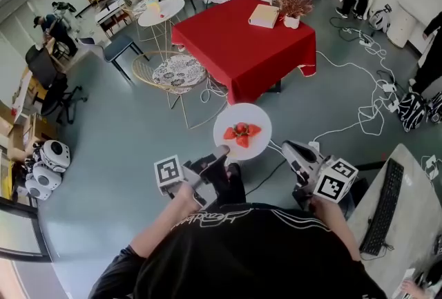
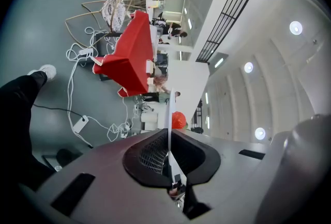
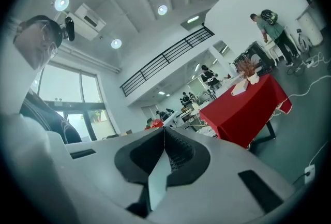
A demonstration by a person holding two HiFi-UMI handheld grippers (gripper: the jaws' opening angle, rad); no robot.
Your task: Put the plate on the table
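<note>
A white plate with cut strawberries hangs level over the grey floor, short of the red-clothed table. My left gripper is shut on the plate's near-left rim. In the left gripper view the plate shows edge-on between the pads of the left gripper, with a strawberry beside it and the red table beyond. My right gripper is just right of the plate, apart from it, shut and holding nothing. The right gripper view shows that gripper facing the red table.
On the red table stand a flat box and a potted plant. A wicker chair stands left of the table. White cables trail over the floor at right. A desk with a keyboard is at my right. People stand far back.
</note>
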